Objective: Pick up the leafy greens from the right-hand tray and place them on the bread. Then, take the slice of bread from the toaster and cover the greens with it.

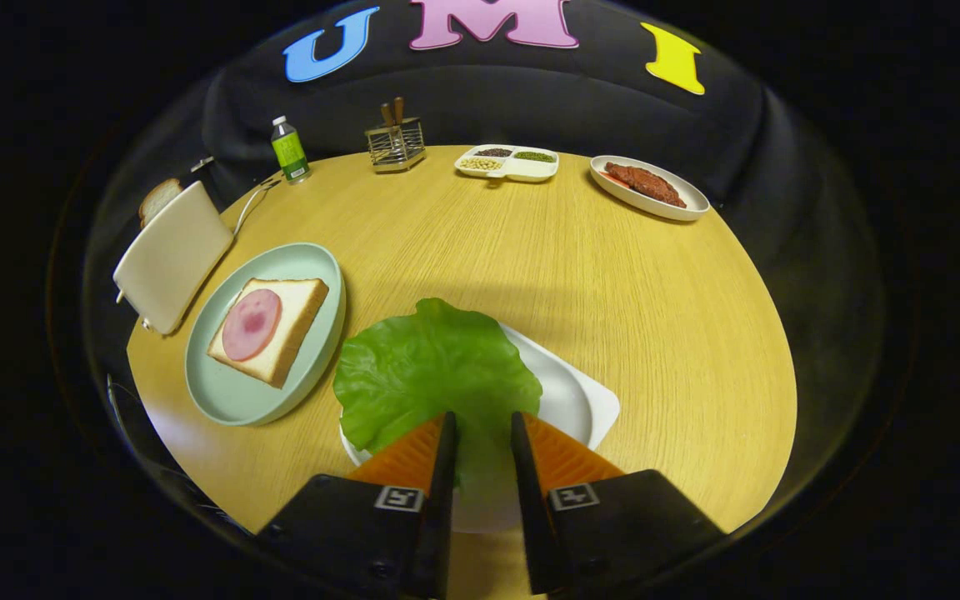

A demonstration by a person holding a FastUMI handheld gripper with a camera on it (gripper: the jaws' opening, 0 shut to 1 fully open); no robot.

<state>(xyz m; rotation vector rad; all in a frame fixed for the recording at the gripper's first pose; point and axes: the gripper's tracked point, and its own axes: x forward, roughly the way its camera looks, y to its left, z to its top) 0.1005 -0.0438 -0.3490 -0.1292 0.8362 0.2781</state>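
Note:
A big green lettuce leaf (434, 367) lies over the left part of the white tray (584, 400), just ahead of the fingers, and its near edge reaches in between them. My gripper (484, 421) has its fingers drawn close together on that edge of the leaf. To the left, a pale green plate (230, 400) carries a slice of bread (301, 321) topped with a round of pink ham (251, 323). Farther left stands a cream toaster (172, 258) with a bread slice (157, 198) sticking out of its slot.
Along the far edge of the round wooden table (613, 292) stand a green bottle (289, 150), a wire utensil holder (396, 143), a divided white dish of grains (507, 162) and an oval plate of reddish meat (648, 187). A cable runs from the toaster.

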